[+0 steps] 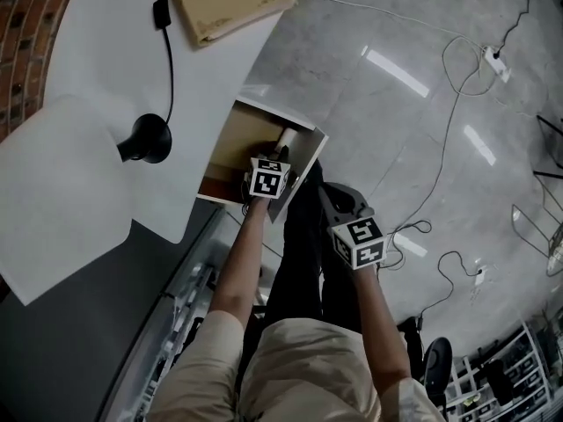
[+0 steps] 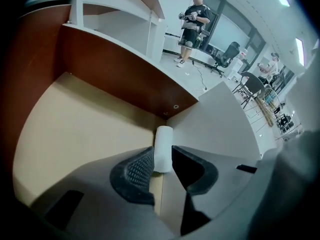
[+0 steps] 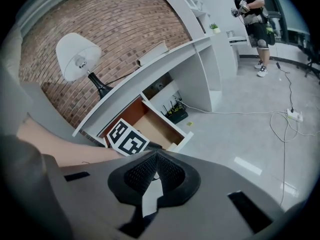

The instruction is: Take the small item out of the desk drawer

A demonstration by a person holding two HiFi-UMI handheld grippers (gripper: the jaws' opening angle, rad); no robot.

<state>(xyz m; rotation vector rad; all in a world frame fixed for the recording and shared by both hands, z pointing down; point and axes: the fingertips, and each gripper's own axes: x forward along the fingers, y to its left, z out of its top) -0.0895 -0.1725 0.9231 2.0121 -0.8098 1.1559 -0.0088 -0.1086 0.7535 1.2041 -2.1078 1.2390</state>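
The small item, a white roll (image 2: 163, 149), lies in the far right corner of the open wooden drawer (image 2: 85, 129). In the left gripper view its near end sits between the two fingertips of my left gripper (image 2: 162, 165), whose jaws stand apart on either side of it; I count the gripper open. The head view shows the left gripper (image 1: 280, 152) reaching into the drawer (image 1: 233, 143), with the white roll (image 1: 287, 138) just beyond it. My right gripper (image 1: 324, 192) hangs over the floor beside the drawer, shut and empty (image 3: 156, 156).
On the white desk stand a black-based lamp (image 1: 146, 139) with its cord and a tan book (image 1: 229, 3). Cables and a power strip (image 1: 494, 61) lie on the grey floor. A person (image 2: 192, 19) stands far off. A router (image 3: 177, 115) sits under the desk.
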